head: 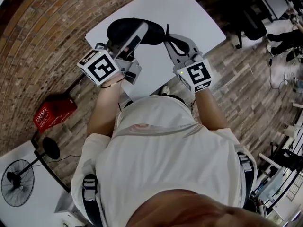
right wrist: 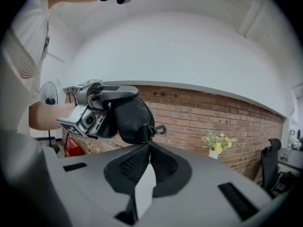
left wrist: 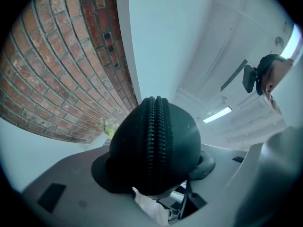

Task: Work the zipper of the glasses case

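Observation:
A black oval glasses case hangs above the white table, with my left gripper closed across its width. In the left gripper view the case fills the gap between the jaws, its closed zipper teeth running straight up the middle. My right gripper meets the case's right end. Its jaws are shut at their tips on the small zipper pull sticking out of the case. The left gripper shows behind the case in the right gripper view.
A brick-pattern floor surrounds the table. A red box and a standing fan are at the left, a dark office chair at the far right. A brick wall and a flower vase stand beyond.

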